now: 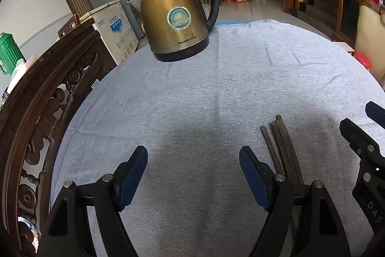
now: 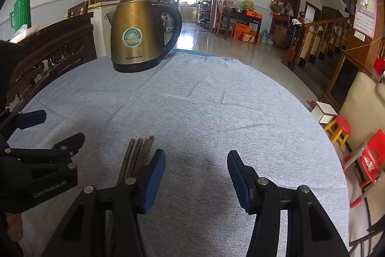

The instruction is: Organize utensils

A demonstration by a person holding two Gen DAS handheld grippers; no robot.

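Note:
Several dark chopsticks (image 1: pixel 281 146) lie side by side on the grey cloth, between the two grippers. In the right wrist view the chopsticks (image 2: pixel 137 153) run under my right gripper's left finger. My left gripper (image 1: pixel 193 172) is open and empty, just left of the chopsticks. My right gripper (image 2: pixel 196 175) is open and empty, just right of them. Each gripper shows at the edge of the other's view: the right gripper (image 1: pixel 365 127), the left gripper (image 2: pixel 48 131).
A brass electric kettle (image 1: pixel 174 16) stands at the far left of the round table (image 1: pixel 216 78); it also shows in the right wrist view (image 2: pixel 138 35). A carved wooden chair back (image 1: pixel 43 100) borders the table's left edge. Red stools (image 2: pixel 341 127) stand right of the table.

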